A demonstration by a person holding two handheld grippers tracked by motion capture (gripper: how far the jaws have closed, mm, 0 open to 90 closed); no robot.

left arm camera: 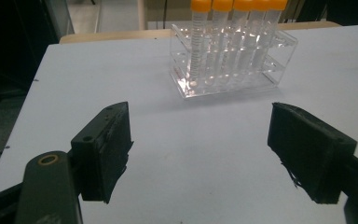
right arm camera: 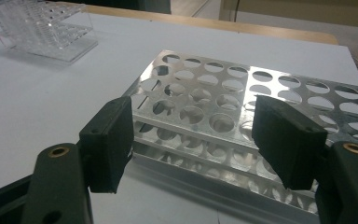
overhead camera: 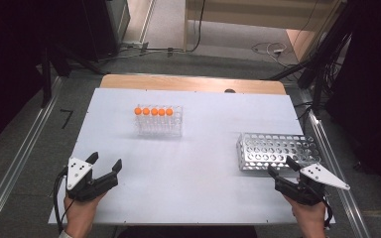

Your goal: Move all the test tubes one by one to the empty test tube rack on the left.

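We hold both grippers, left gripper [overhead camera: 105,164] and right gripper [overhead camera: 282,167], wide open and empty, ready to move capped tubes [overhead camera: 154,112] from the clear rack [overhead camera: 159,129] into the metal rack [overhead camera: 275,151].

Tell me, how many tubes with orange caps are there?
5. The orange-capped tubes stand side by side in one row along the back of the clear rack. The metal rack holds none that I can see.

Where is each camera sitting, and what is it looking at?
High view: above the table, looking down; both hands, left gripper, right gripper.
Left gripper view: faces the clear rack of orange-capped tubes; open jaws.
Right gripper view: faces the metal rack; open jaws.
Shared: both racks.
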